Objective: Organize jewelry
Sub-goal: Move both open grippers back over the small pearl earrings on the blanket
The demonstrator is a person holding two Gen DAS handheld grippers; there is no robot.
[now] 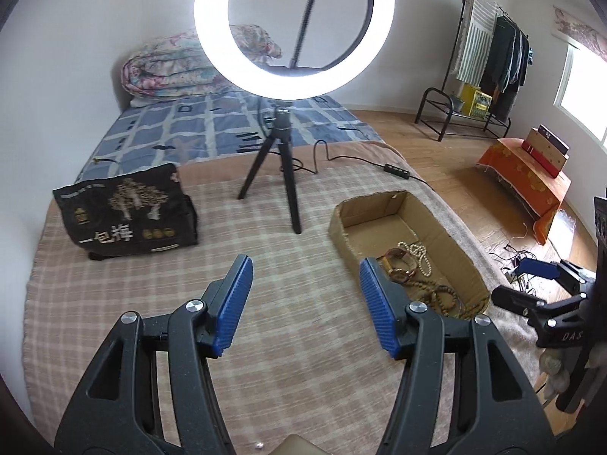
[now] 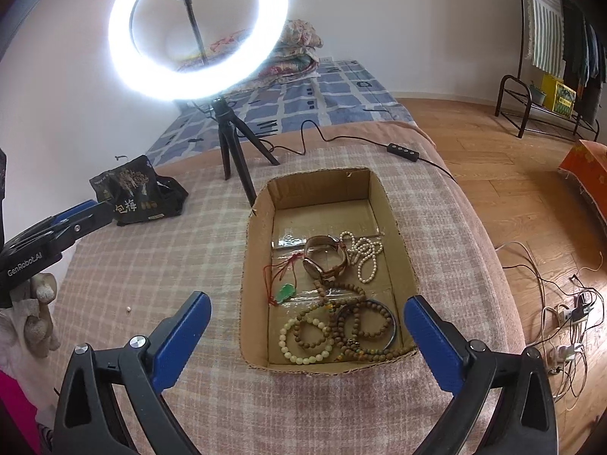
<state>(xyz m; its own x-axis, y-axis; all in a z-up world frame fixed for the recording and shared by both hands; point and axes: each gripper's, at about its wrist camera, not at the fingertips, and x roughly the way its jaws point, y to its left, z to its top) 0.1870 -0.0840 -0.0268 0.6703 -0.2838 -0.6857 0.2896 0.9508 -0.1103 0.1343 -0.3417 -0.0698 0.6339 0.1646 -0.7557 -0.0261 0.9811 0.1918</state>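
I find both tools empty: left tool (image 1: 305, 280) parted, right tool (image 2: 307, 320) spread wide above the cardboard box (image 2: 254, 265) on the bed. Jewelry (image 2: 341, 303) lies heaped inside, near end; tangled strands risk snagging together.

Right gripper (image 2: 307, 335) agape, empty, above jewelry-filled cardboard box (image 2: 394, 227).

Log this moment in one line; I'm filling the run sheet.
left tongs: open, empty | right tongs: open, empty | jewelry: in cardboard box
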